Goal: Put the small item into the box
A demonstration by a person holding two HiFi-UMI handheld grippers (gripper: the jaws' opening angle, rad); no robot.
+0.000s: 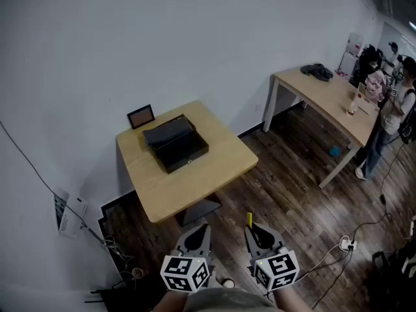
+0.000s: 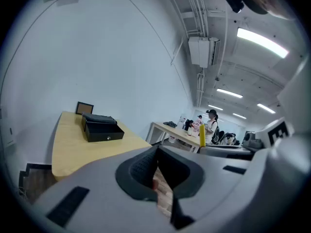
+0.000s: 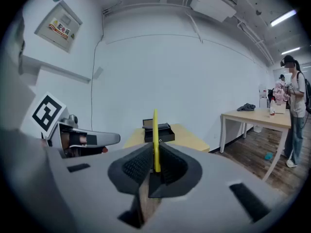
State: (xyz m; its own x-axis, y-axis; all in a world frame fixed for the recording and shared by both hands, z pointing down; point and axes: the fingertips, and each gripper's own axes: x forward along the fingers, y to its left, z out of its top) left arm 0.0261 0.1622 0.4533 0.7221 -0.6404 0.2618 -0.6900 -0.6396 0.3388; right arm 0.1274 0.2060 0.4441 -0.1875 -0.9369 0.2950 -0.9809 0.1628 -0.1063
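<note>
A black box [image 1: 175, 143] stands with its lid raised on a small wooden table [image 1: 214, 168], far ahead of both grippers. It also shows as the box [image 2: 99, 128] in the left gripper view and the box [image 3: 158, 132] in the right gripper view. My right gripper [image 1: 255, 229] is shut on a thin yellow item [image 1: 249, 220], which sticks up between the jaws as the yellow item [image 3: 155, 139]. My left gripper [image 1: 196, 236] is shut with nothing in it, its tip [image 2: 156, 153] pointing toward the table. Both grippers hover over the floor, short of the table.
A small dark picture frame [image 1: 141, 116] leans on the wall behind the box. A longer table [image 1: 328, 99] with clothes and bottles stands at the right, with a person [image 1: 390, 119] beside it. Cables and a power strip [image 1: 346, 244] lie on the wood floor.
</note>
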